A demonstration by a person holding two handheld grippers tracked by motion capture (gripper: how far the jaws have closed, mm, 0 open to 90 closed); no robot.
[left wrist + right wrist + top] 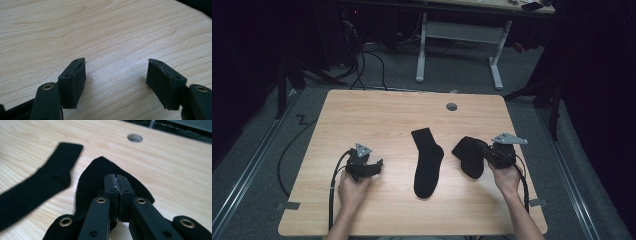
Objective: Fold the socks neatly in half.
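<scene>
A black sock (428,162) (42,185) lies flat and stretched out on the middle of the wooden table (377,115). To its right a second black sock (469,155) (95,172) is bunched up, and my right gripper (486,154) (116,177) is shut on its near edge, with the cloth draped under the jaws. My left gripper (374,167) (116,62) rests low over bare wood left of the flat sock. Its jaws stand wide open with nothing between them.
A round cable hole (452,106) (135,138) sits near the table's far edge. Beyond the table stand a white desk frame (459,35) and loose cables on the grey floor (362,65). Bare wood stretches along the far half and the left side.
</scene>
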